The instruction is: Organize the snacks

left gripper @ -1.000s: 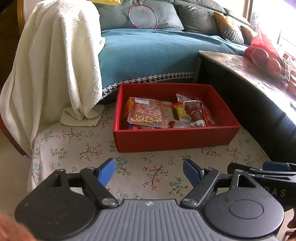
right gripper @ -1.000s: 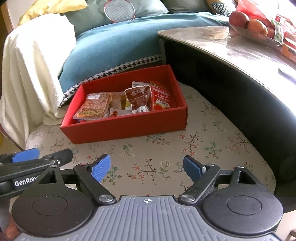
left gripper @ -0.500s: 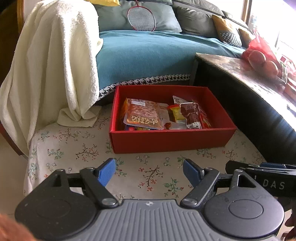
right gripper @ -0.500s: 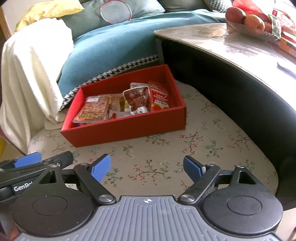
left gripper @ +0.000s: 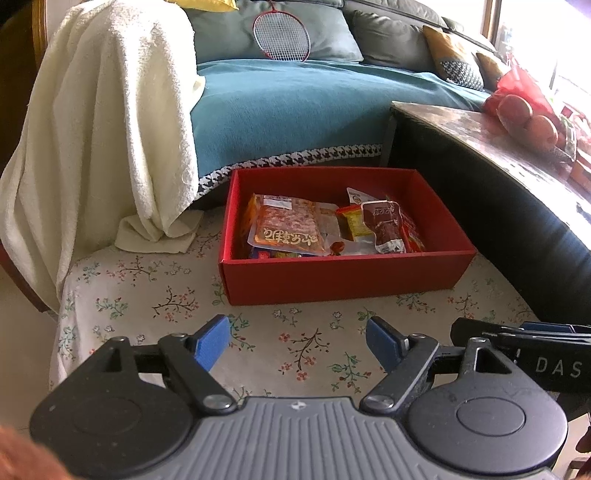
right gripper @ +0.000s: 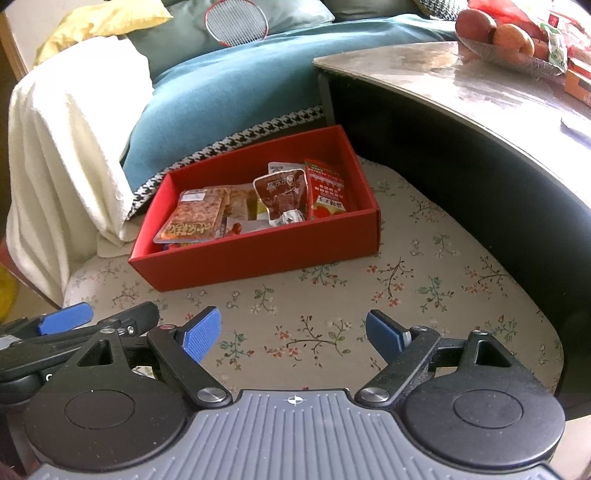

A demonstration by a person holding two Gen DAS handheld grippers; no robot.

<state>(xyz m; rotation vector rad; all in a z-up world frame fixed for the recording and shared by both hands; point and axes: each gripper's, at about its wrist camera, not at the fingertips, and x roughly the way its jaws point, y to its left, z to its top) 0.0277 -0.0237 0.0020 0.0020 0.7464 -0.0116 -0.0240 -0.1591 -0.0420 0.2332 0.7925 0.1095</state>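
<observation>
Red box (left gripper: 343,273) sits on a floral-print cushion (left gripper: 147,306), open top, snack packets inside. Everything below is placed relative to that box.

Inside the box: a large clear packet with orange print (left gripper: 290,229) lies flat toward the left end; a dark brown packet (left gripper: 384,225) leans toward the right of the pile; a red packet (right gripper: 327,188) stands tilted just beside the brown one, on its right in the right wrist view. Smaller wrappers are tucked under and between them — too jumbled to tell apart. The right end of the box floor is bare.

Left gripper (left gripper: 295,347) hovers in front of the box's near wall, well apart from it, jaws spread wide, nothing between the blue pads. Right gripper (right gripper: 293,334) is also in front of the box, toward its right corner, jaws wide, nothing held. Each gripper shows at the edge of the other's view, side by side, not touching.

Behind the box: a sofa under a teal cover (left gripper: 295,110) with houndstooth trim, the trim hanging just behind the back wall. Left of the box, a cream towel (left gripper: 103,129) drapes down, its folded end resting on the cushion near the left back corner. Right of the box — a dark curved table (right gripper: 461,122), close to the right wall; a bowl of fruit (right gripper: 509,40) on top, far end. A badminton racket (left gripper: 280,31) leans on the sofa pillows, well behind the box.
</observation>
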